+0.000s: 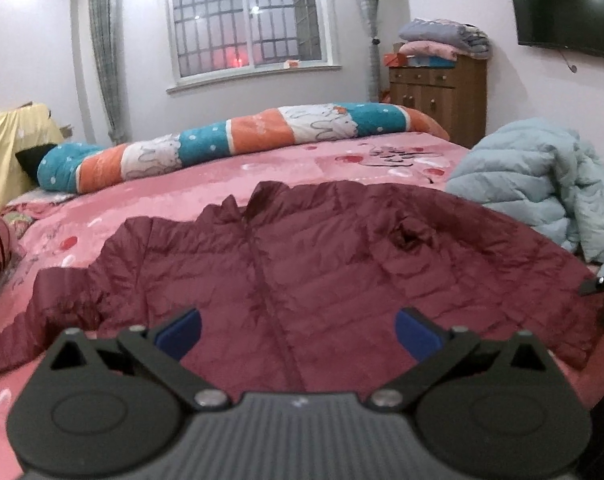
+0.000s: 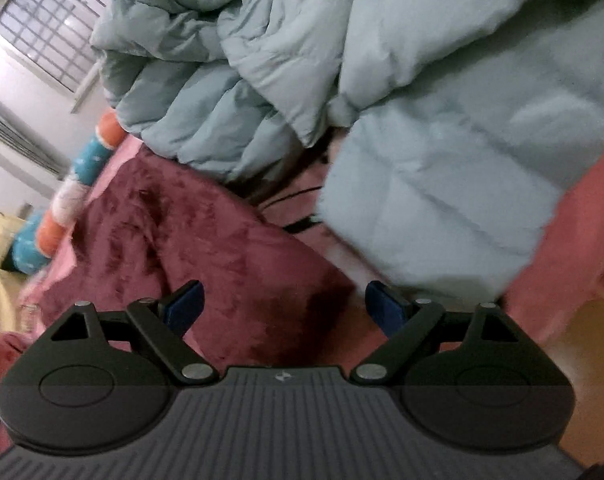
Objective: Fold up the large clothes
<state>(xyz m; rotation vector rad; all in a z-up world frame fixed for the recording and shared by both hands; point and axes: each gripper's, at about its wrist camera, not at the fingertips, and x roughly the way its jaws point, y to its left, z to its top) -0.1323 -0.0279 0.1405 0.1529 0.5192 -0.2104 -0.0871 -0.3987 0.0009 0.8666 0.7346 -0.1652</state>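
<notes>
Presently, a maroon jacket (image 1: 302, 248) is spread flat on the bed (image 1: 149, 200); both hand-held grippers, left (image 1: 297, 332) and right (image 2: 283, 304), are held apart, seemingly touching nothing.

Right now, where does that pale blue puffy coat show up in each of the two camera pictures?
Left wrist view: the pale blue puffy coat lies bunched at the right edge, on the pink bedspread, beyond the dark red jacket.
Right wrist view: the coat fills the upper middle and right, above the red jacket.
Shared landmark: the striped teal, orange and white bolster.
</notes>
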